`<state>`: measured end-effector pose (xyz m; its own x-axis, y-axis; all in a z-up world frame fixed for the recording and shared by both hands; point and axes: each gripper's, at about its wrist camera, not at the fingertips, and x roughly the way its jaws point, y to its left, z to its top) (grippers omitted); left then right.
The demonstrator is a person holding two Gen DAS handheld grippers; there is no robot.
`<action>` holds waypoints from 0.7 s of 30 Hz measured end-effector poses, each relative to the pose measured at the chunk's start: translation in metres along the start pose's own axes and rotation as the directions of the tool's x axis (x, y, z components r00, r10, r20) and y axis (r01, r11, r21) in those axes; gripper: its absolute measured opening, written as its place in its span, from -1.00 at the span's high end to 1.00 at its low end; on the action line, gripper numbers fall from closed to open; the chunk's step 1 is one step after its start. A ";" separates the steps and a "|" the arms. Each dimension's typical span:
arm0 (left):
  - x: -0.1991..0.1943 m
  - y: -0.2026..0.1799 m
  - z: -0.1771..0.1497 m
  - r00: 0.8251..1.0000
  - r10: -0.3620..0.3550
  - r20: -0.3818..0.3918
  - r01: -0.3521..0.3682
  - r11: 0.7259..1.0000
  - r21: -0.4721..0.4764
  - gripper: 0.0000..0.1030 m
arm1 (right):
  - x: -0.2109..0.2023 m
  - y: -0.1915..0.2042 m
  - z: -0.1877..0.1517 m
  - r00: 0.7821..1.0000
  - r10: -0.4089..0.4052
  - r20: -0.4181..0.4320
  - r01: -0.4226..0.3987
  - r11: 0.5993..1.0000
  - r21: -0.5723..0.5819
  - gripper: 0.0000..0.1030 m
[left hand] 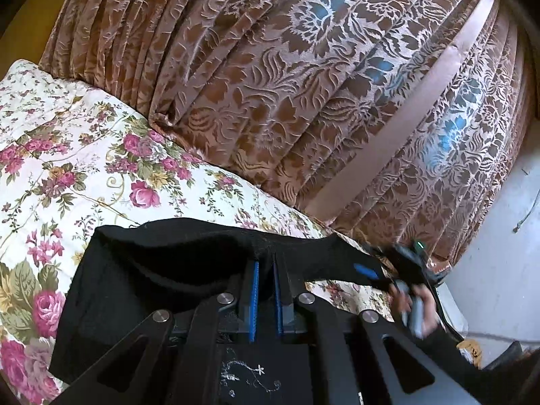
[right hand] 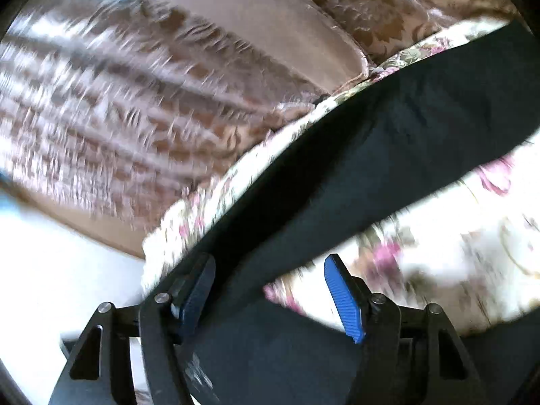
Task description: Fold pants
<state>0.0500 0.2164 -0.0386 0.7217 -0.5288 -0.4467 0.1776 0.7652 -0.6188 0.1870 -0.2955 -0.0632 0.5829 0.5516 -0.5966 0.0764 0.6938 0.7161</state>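
The black fabric pants (left hand: 162,270) are draped over a floral quilted bedspread (left hand: 84,155) beside a brown patterned curtain (left hand: 303,84). A fold of them is pinched between the nearly closed blue-padded left gripper (left hand: 266,270). The right gripper (right hand: 270,290) is held partly open, its pads apart around a band of the pants without pressing it.

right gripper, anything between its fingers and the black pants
Nothing visible does. In the right wrist view the right gripper stands open with the black pants running straight between its fingers over the floral quilt. The left gripper is already shut on the same pants.
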 end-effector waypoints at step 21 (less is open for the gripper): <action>0.034 0.033 0.105 0.986 0.136 0.093 -0.138 0.990 0.012 0.87 | -0.003 0.017 0.065 0.995 -0.069 0.077 0.072 0.997 -0.029 0.82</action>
<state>0.1504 0.2624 -0.0067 0.7981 -0.3830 -0.4652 0.0843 0.8354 -0.5432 0.2385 -0.3155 -0.0256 0.6366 0.4650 -0.6152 0.0944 0.7448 0.6606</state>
